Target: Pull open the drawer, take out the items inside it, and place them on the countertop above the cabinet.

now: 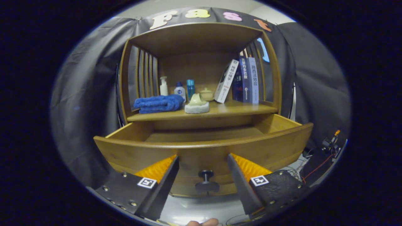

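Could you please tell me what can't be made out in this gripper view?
- Drawer floor near the front: hidden by its own front panel, so any items there are unseen.
- Bottles on the shelf: too small to identify.
- Gripper: open, its fingers either side of the knob.

Mounted on the gripper, looking forward along its two open fingers, with jaws spread wide either side of the dark knob on the drawer front. Faces the wooden cabinet squarely, from slightly below the counter and level with the pulled-out drawer, close enough for the drawer front to sit just ahead of the fingertips and the inner floor to show past its rim. Takes in, through the fisheye bend, the whole cabinet up to its top board, with black cloth wall on both flanks.
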Motion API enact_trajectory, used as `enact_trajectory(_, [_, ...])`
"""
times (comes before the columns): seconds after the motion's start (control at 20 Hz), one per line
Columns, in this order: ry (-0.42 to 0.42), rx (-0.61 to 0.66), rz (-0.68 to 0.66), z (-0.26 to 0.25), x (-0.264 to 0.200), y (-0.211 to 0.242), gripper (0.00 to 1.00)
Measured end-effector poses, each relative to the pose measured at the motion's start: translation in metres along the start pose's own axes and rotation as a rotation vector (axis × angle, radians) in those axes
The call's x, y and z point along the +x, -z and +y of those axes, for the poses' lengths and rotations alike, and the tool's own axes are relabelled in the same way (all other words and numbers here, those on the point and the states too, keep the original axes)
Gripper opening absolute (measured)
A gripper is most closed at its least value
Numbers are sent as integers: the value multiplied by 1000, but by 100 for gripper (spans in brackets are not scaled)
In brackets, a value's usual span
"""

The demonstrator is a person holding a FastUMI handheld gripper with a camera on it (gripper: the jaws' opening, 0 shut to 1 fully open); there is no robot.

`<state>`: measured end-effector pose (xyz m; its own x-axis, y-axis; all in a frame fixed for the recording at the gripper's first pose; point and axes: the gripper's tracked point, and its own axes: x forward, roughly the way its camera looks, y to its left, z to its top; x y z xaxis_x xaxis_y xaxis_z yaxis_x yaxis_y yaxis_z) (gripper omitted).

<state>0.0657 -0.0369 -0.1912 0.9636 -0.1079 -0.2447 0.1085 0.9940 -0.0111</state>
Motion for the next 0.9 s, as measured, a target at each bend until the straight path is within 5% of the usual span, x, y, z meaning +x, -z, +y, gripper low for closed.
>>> enact_trajectory(0.9, [-16,38,12,1,70,-10,94])
